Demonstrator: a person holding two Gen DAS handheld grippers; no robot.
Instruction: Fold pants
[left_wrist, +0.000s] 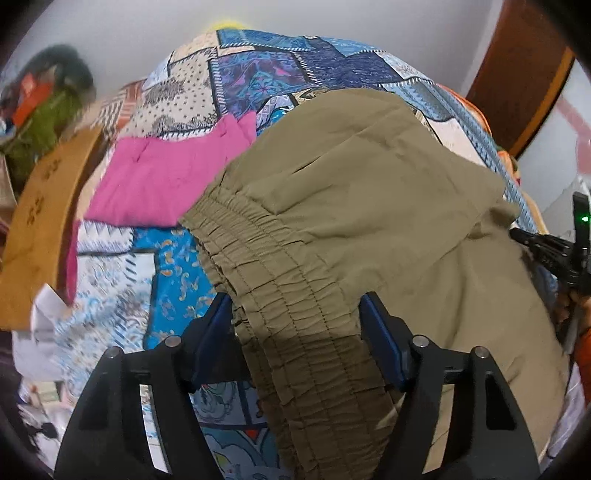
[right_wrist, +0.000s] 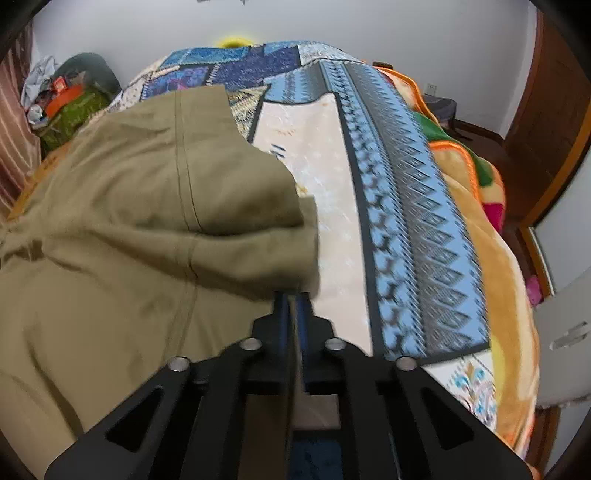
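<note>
Olive-tan pants (left_wrist: 351, 192) lie spread on a patchwork quilt (left_wrist: 258, 66) on a bed. Their gathered elastic waistband (left_wrist: 280, 280) runs between the two blue pads of my left gripper (left_wrist: 295, 306), which straddle it with the jaws wide; the band lies flat and unpinched between them. In the right wrist view the pants (right_wrist: 147, 221) fill the left half, with one layer folded back on itself. My right gripper (right_wrist: 291, 295) is shut, its pads pinching the edge of the tan cloth near that fold. The right gripper (left_wrist: 576, 251) also shows at the right edge of the left wrist view.
A pink garment (left_wrist: 166, 177) lies on the quilt beyond the waistband. A wooden bed board (left_wrist: 40, 221) runs along the left. An orange blanket (right_wrist: 491, 258) hangs off the bed's right side, near a brown door (right_wrist: 554, 110). A heap of clothes (right_wrist: 74, 103) sits far left.
</note>
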